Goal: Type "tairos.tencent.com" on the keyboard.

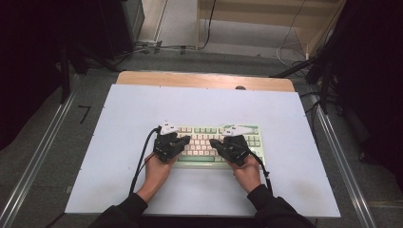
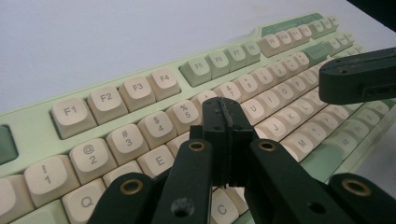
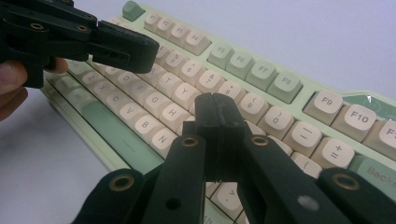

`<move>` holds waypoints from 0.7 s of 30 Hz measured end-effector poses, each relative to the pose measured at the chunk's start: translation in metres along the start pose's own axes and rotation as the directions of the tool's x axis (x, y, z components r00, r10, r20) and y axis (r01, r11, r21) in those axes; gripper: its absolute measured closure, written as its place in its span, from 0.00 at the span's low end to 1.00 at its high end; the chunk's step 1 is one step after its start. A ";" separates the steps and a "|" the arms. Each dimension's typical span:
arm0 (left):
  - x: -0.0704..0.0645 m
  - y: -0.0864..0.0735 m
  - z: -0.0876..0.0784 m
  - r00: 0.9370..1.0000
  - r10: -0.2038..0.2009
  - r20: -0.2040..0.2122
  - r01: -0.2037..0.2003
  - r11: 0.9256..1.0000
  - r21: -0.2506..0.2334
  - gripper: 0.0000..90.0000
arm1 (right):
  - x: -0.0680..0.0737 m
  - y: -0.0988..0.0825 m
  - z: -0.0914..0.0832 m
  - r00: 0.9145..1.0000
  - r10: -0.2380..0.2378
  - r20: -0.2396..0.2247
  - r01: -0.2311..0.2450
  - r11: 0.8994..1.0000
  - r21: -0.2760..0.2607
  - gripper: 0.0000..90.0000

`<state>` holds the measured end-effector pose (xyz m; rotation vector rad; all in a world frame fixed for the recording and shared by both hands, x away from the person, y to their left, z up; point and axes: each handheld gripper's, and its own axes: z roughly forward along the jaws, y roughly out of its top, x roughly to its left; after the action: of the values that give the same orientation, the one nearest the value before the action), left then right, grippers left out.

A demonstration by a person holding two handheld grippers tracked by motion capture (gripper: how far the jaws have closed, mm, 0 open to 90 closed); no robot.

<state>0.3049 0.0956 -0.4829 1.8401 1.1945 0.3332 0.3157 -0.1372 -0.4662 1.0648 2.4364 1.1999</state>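
Note:
A pale green keyboard (image 1: 199, 132) with cream keys lies on the white table top, just in front of the person. My left gripper (image 1: 187, 139) hovers over the keyboard's left half, jaws shut with nothing between them; in the left gripper view its tips (image 2: 225, 108) sit above the keys near 5 and 6 of the keyboard (image 2: 140, 107). My right gripper (image 1: 213, 142) hovers over the right half, also shut and empty; in the right gripper view its tips (image 3: 215, 103) sit above the keys near J and K of the keyboard (image 3: 280, 88). The two tips point toward each other.
The white table top (image 1: 142, 109) extends around the keyboard, with a wooden strip (image 1: 204, 80) at the far edge. Metal rails (image 1: 33, 166) run along both sides on the floor. Cables (image 1: 142, 156) trail from each gripper toward the person.

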 end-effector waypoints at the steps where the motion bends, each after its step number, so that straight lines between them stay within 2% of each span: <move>1: 0.000 0.000 0.001 1.000 0.002 -0.001 -0.002 1.000 0.003 1.00 | 0.000 0.000 0.000 1.000 -0.001 0.001 0.001 1.000 0.000 0.97; 21: -0.002 0.000 0.016 1.000 0.009 -0.028 -0.008 1.000 0.021 1.00 | 0.000 0.000 0.001 1.000 -0.004 0.005 0.003 1.000 0.004 0.97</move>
<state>0.3135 0.0852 -0.4912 1.8641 1.2135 0.3535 0.3157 -0.1368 -0.4668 1.0630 2.4368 1.1901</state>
